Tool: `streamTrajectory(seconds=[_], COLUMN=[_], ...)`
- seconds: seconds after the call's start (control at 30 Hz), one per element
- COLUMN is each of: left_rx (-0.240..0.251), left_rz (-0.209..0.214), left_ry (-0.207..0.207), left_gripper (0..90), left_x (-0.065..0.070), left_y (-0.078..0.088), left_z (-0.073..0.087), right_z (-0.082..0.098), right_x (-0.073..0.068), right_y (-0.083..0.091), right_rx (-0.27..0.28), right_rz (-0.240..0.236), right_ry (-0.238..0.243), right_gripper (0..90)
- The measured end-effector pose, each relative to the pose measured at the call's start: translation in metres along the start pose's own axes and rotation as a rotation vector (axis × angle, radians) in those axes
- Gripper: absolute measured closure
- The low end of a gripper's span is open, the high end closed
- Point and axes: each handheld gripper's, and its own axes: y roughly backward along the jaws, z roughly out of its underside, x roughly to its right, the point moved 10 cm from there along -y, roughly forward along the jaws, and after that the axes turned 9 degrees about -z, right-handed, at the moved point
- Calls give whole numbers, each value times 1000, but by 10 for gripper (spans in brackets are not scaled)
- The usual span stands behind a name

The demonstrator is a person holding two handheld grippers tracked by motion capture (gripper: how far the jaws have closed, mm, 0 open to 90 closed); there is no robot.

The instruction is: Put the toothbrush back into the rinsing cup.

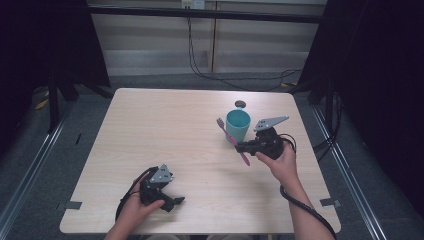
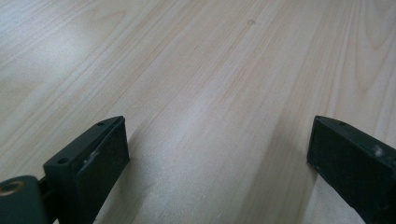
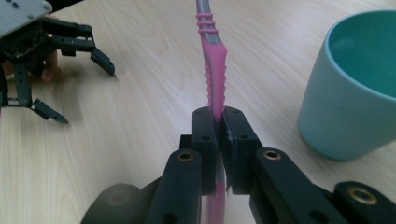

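Observation:
A pink toothbrush (image 1: 232, 139) with a grey neck is clamped by its handle in my right gripper (image 1: 241, 147), held above the table just left of a teal cup (image 1: 238, 124). In the right gripper view the jaws are shut on the pink toothbrush (image 3: 214, 88), and the teal cup (image 3: 348, 93) stands upright at the right, empty as far as I can see. My left gripper (image 1: 172, 202) rests low near the table's front left, its black fingers (image 2: 95, 163) spread wide over bare wood with nothing between them.
The light wooden table (image 1: 165, 130) has a small dark round hole (image 1: 240, 104) behind the cup. Cables trail from both grippers. Dark curtains and metal floor rails flank the table. In the right gripper view the left gripper (image 3: 70, 74) stands open at far left.

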Motion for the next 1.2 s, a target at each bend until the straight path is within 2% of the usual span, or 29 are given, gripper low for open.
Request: streamTrajectory(seconds=[0.17,0.2,0.47,0.77,1.0,1.2], left_rx=[0,0,1,0,2,1], left_rz=[0,0,-4,-3,-3,-3], left_ry=[0,0,1,0,2,1], left_gripper=[53,53,53,52,53,53], left_x=[0,0,0,0,0,0], left_y=[0,0,0,0,0,0], left_z=[0,0,0,0,0,0], right_z=[-3,-5,-13,-17,-24,-29], right_x=[2,3,4,5,9,10], right_y=[3,5,10,13,18,21], right_rx=[38,65,142,170,222,256], right_rz=[12,11,9,27,48,48], right_ry=[-18,-28,-61,-63,-74,-80], right_gripper=[844,845,845,845,845,845])
